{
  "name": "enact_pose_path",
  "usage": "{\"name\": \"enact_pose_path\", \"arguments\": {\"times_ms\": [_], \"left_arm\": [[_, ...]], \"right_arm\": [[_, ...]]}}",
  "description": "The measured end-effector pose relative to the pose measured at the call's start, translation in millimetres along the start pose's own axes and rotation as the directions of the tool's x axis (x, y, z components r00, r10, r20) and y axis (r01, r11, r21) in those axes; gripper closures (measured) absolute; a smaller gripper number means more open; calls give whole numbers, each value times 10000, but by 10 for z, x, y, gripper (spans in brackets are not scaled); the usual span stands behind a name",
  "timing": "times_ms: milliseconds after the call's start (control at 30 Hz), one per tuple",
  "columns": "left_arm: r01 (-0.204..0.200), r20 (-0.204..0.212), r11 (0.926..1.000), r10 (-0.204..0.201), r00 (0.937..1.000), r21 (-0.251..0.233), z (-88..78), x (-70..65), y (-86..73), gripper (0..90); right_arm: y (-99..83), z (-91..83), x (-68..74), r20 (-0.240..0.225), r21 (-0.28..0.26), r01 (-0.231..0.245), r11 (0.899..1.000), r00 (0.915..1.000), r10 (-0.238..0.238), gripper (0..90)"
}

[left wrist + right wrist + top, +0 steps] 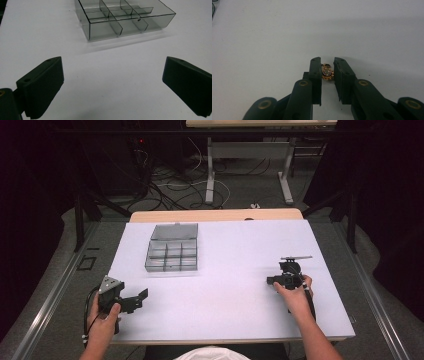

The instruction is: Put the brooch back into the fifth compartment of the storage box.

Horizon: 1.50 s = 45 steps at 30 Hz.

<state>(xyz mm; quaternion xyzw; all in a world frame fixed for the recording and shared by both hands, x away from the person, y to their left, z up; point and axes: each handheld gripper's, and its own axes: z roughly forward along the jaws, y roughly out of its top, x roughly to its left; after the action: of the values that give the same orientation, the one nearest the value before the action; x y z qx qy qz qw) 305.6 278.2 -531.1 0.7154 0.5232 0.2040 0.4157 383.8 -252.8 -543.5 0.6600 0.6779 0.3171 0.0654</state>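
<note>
Down at the near left corner of the white table [230,270], the person's left hand [102,322] holds the left gripper [139,299], a black two-jaw tool with a grey three-cornered plate on top and a cable looping from its back. Its jaws stand wide apart with nothing between them; in the left gripper view the two ribbed black pads [41,86] frame bare tabletop. They point across the table toward the transparent grey plastic organiser box [172,249], which sits left of centre, well apart from the gripper. The box is divided into small compartments, and its lid lies open flat on the far side. What the compartments hold is hard to tell, apart from one tiny dark speck in the left gripper view.

Further right, past a wide stretch of bare table, the person's right hand [295,295] holds the right gripper [272,281] low over the surface near the right side. In the right gripper view its jaws are drawn nearly together around a small gold-coloured ornament with pale stones [327,72], apparently a piece of jewellery, which sits between the jaw tips. The left pad touches the piece; whether the right pad does is unclear. Whether the piece rests on the table or is lifted clear is likewise unclear.
</note>
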Motion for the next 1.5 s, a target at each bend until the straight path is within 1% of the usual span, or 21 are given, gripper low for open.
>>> {"name": "enact_pose_path", "arguments": {"times_ms": [300,500,533,567,733,767,800,833,933,967,1033,1067,1167,1233,1267,1367,1433,1500], "left_arm": [[38,15,10000,-38,10000,-27,7,-2,0,37],[45,-5,10000,-45,10000,-45,6,0,-1,37],[43,-6,10000,-43,10000,-39,5,0,-1,37],[44,-15,10000,-44,10000,-38,5,1,-1,37],[44,-4,10000,-44,10000,-36,6,0,-2,37],[44,2,10000,-44,10000,-40,6,0,-2,37],[54,1,10000,-54,10000,-47,7,0,-2,37],[47,0,10000,-47,10000,-37,7,0,-2,37],[61,-3,10000,-61,10000,-34,10,1,-2,37],[63,-9,10000,-63,10000,-32,11,1,-2,38],[75,-23,10000,-76,10000,-29,12,2,-3,38],[18,-47,10000,-18,10000,21,9,8,-2,37],[58,-55,10000,-58,10000,14,8,7,-3,38],[77,-60,10000,-77,10000,5,7,8,-3,38],[106,-64,9999,-106,9999,0,7,7,-4,38],[171,-59,9999,-171,9998,-10,7,7,-5,38],[114,-56,9999,-114,9999,35,5,12,-6,38],[107,-60,9999,-107,9999,46,7,14,-7,38]], "right_arm": [[-1,-10,-4,7,-72,50,10000,10000,-50,774],[1,-36,4,-81,-211,-43,9998,10000,41,775],[3,-43,-3,-40,-142,38,9999,10000,-38,775],[2,-46,-4,-39,-246,64,9997,10000,-65,775],[9,-63,4,-133,-431,117,9990,9998,-123,775],[6,-70,0,-73,-493,179,9986,9998,-183,775],[5,-68,-17,-87,-619,435,9971,9990,-441,775],[8,-74,-7,-160,-680,353,9971,9992,-364,775],[7,-105,5,-124,-761,404,9963,9991,-415,775],[8,-122,21,-164,-854,399,9955,9990,-414,775],[8,-131,28,-224,-863,407,9954,9988,-428,775],[6,-132,34,-162,-966,471,9942,9987,-489,775],[-4,-136,64,-89,-1093,704,9915,9974,-718,775],[-7,-142,87,-113,-1078,761,9913,9969,-777,775],[-9,-138,104,-34,-1291,975,9868,9951,-988,775],[-12,-147,120,-75,-1364,1082,9847,9939,-1103,775],[-14,-165,149,-162,-1398,1218,9827,9920,-1253,775],[-15,-167,160,-131,-1460,1282,9810,9912,-1315,775]]}}
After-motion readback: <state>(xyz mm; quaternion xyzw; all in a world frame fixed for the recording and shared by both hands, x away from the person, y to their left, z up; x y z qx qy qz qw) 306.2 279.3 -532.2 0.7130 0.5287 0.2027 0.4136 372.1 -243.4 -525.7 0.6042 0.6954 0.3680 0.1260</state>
